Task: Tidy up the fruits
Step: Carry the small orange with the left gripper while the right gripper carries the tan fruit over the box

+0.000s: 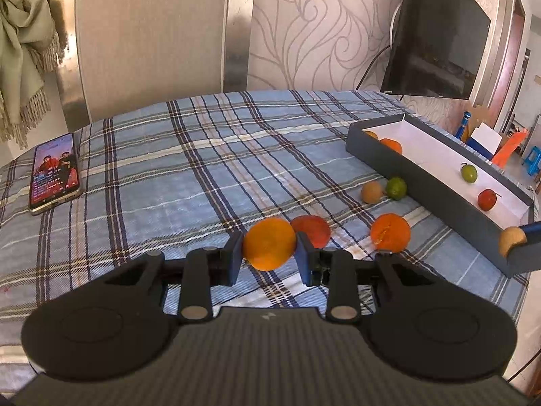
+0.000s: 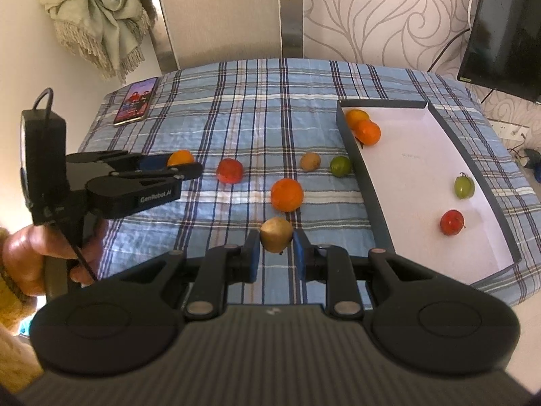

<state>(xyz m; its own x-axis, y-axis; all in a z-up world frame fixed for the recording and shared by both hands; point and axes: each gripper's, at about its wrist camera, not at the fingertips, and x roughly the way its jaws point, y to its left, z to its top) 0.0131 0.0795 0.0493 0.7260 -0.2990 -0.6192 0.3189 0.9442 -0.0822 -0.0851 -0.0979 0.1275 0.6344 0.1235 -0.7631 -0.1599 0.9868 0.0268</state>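
Both grippers are holding fruit: left gripper (image 1: pixel 269 252) clamping an orange (image 1: pixel 269 244), right gripper (image 2: pixel 276 248) pinching a brown kiwi (image 2: pixel 276 234) beside the tray's near wall (image 2: pixel 363 182), open plaid cloth (image 2: pixel 243 108) lying beyond.

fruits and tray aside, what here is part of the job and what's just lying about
Job:
orange in the left gripper
brown fruit in the right gripper
loose fruits on the cloth
tray

Lying about:
phone
scarf
TV

The box's (image 1: pixel 405 160) near wall hides the lower parts of two orange fruits (image 1: pixel 391 144) at its far corner; the phone's (image 2: pixel 136 102) screen is too small to read.
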